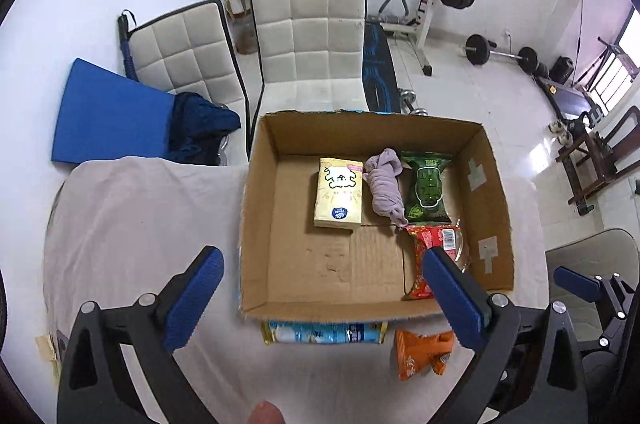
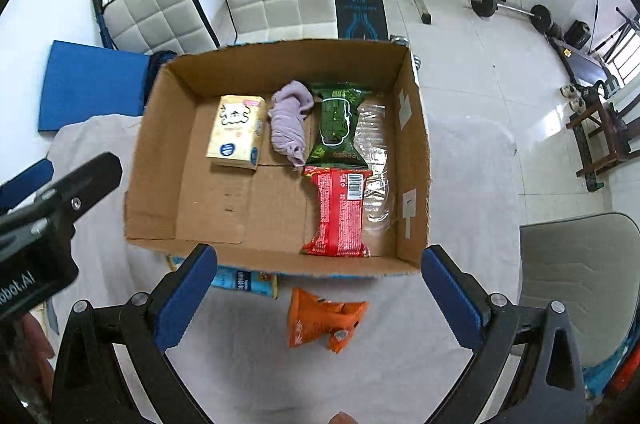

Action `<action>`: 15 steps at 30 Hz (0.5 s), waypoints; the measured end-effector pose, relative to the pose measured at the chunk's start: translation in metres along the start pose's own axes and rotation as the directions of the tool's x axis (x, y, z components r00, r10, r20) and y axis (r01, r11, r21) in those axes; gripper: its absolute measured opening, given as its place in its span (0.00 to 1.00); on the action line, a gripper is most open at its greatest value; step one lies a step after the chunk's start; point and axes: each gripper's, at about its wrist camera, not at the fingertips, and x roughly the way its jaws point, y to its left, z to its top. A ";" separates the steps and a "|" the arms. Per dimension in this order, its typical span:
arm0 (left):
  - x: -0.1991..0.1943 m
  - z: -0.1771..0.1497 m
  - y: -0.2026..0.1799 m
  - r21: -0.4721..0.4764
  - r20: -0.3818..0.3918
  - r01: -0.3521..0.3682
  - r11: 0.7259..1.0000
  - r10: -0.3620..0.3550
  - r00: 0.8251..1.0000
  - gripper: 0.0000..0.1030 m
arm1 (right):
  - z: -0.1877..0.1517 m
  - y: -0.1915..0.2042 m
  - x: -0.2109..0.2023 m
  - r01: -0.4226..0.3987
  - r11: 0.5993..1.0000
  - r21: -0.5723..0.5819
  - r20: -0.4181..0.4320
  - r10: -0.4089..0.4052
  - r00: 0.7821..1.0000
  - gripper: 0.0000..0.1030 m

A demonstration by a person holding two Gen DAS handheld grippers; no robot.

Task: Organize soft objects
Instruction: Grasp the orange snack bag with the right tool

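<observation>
4 items sit packed in the box (image 2: 412,160); an orange packet (image 2: 324,320) and blue pack (image 2: 244,282) wait on the tabletop (image 2: 460,184) at lower center. Both the left gripper (image 1: 320,288) and right gripper (image 2: 320,280) have fingers wide apart, holding nothing.

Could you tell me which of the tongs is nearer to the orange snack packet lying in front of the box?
Right, as far as I can judge. The right tongs hang open almost directly over the orange snack packet; the left tongs, also open, sit further left, so the packet lies off to their right.
</observation>
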 end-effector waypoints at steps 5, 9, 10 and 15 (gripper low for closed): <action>-0.023 -0.009 0.002 -0.028 0.039 -0.007 1.000 0.008 0.999 0.99 | -0.008 0.002 -0.024 -0.004 1.000 0.000 0.032 0.004 0.999 1.00; -0.034 -0.018 0.005 -0.048 0.065 -0.020 0.999 0.024 0.998 0.99 | -0.015 0.000 -0.030 -0.008 1.000 0.010 0.047 0.007 0.999 1.00; -0.034 -0.021 0.006 -0.055 0.062 -0.027 0.998 0.031 0.998 0.99 | -0.016 -0.001 -0.030 -0.008 1.000 0.014 0.045 0.007 0.999 1.00; -0.014 -0.054 0.019 -0.135 -0.035 -0.040 0.990 0.035 0.999 0.99 | -0.037 -0.020 -0.008 -0.027 0.995 0.099 -0.012 0.028 1.000 1.00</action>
